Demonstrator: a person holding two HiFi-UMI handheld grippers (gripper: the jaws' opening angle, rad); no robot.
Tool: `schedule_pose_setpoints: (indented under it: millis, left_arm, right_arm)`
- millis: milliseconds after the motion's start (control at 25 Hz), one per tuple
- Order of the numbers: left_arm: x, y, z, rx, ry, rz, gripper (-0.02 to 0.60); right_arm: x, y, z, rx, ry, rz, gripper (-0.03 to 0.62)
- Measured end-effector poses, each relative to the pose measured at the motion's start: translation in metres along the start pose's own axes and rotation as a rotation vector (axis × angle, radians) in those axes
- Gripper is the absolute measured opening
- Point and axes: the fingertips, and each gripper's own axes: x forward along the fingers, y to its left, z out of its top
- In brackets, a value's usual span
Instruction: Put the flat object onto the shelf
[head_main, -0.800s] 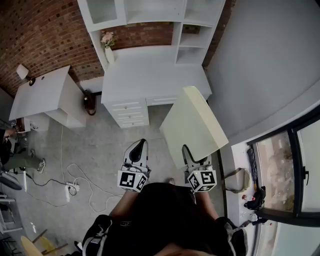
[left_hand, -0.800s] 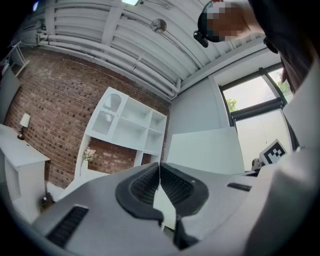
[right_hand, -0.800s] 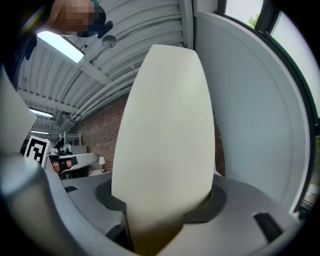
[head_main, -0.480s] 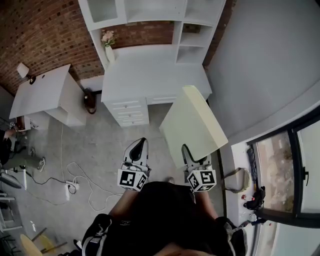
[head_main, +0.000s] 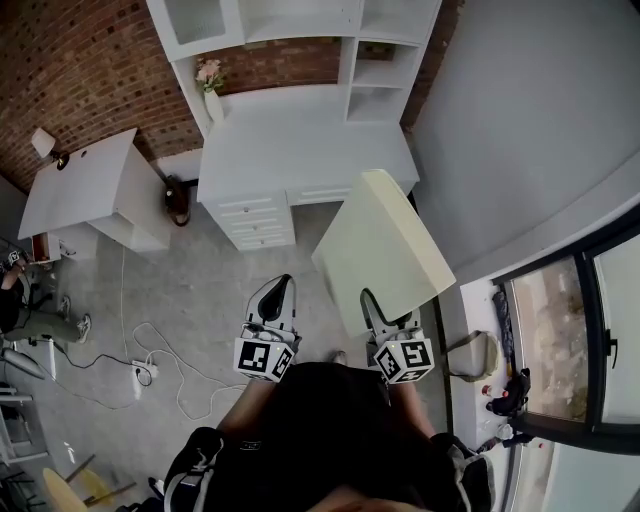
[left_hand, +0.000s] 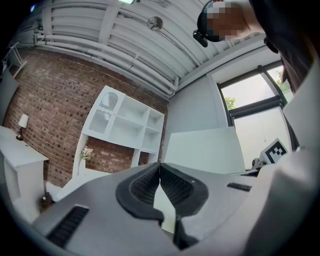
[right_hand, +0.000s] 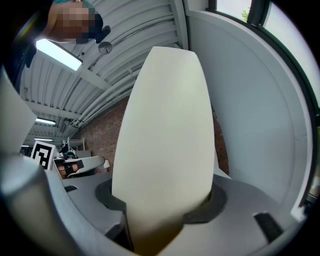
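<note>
Now | right gripper (head_main: 378, 312) clamped on board's (head_main: 385, 250) near edge | board aloft off table's (head_main: 300, 140) front right corner, raised slantwise, likely for lifting to shelf (head_main: 352, 70) | left gripper (head_main: 278, 295) closed, empty, spare.

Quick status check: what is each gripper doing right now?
Left gripper: closed, jaws together, nothing between them.
Right gripper: closed on the edge of the flat cream board, holding it up.

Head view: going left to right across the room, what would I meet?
small white table → flower vase → cream flat panel → window
</note>
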Motion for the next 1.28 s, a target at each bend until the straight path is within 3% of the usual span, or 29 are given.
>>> schedule_pose_setpoints:
  millis: [480,760,920,1280]
  left_arm:
    - [0.020,-0.034,-0.015,0.044,0.015,0.067,0.012]
    - [0.037,-0.007,-0.020,0.028,-0.016,0.142,0.011]
    - [0.067,0.028,-0.020,0.026,-0.026,0.153,0.009]
    - [0.162,0.162,-0.010,0.023,-0.015,0.132,0.009]
  right_arm:
    - [-0.012,-0.046,-0.001,-0.012,0.027,0.073,0.288]
    - [0.017,-0.059,-0.008,0.002,0.046,0.098,0.288]
    - [0.058,-0.060,-0.001,-0.020,0.040,0.104,0.287]
    - [0.208,-0.046,0.012,-0.072,0.046,0.077,0.285]
